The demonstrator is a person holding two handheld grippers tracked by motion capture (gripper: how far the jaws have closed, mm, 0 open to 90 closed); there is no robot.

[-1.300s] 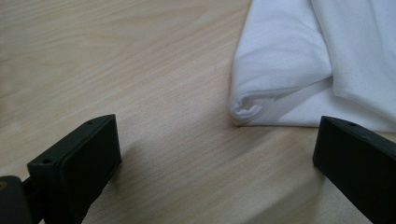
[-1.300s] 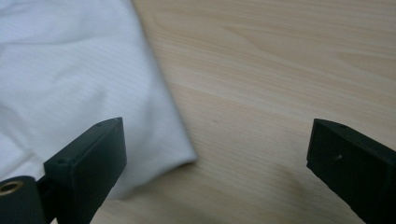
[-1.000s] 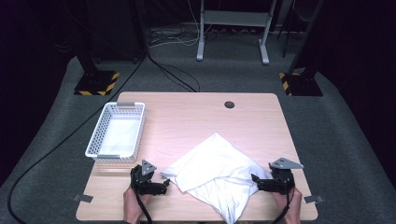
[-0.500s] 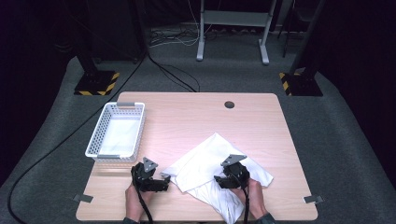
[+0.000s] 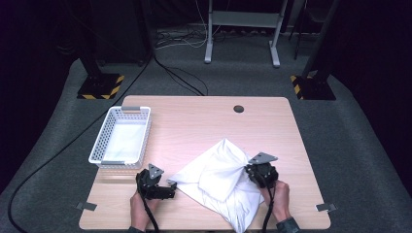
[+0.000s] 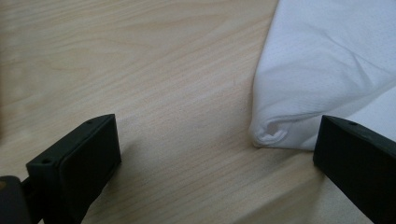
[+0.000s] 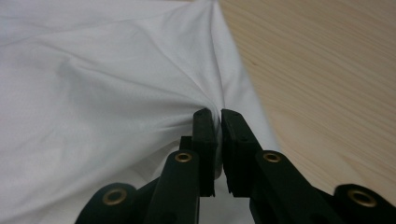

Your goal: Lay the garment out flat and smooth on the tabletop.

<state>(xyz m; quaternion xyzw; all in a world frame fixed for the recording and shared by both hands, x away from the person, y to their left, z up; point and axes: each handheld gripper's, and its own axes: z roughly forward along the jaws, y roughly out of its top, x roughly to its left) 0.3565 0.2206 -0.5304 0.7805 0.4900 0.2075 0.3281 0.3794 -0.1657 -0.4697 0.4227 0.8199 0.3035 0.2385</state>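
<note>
High view down over the table (image 5: 204, 126); both gripper views close, sharing white cloth (image 5: 218, 174).

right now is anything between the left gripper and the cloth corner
Nothing visible. The left gripper has its jaws open, and the cloth corner lies just ahead by one jaw, with bare table between. The right gripper has just closed on a cloth fold.

On the table (image 5: 194, 126) the basket (image 5: 121, 138) lies at the left, the cloth (image 5: 218, 177) at the near right, well apart from it. The left tongs (image 5: 167, 187) sit just left of the cloth's near-left corner. The right tongs (image 5: 248, 170) are at the cloth's right edge. A hole (image 5: 238, 108) lies at the far edge.
</note>
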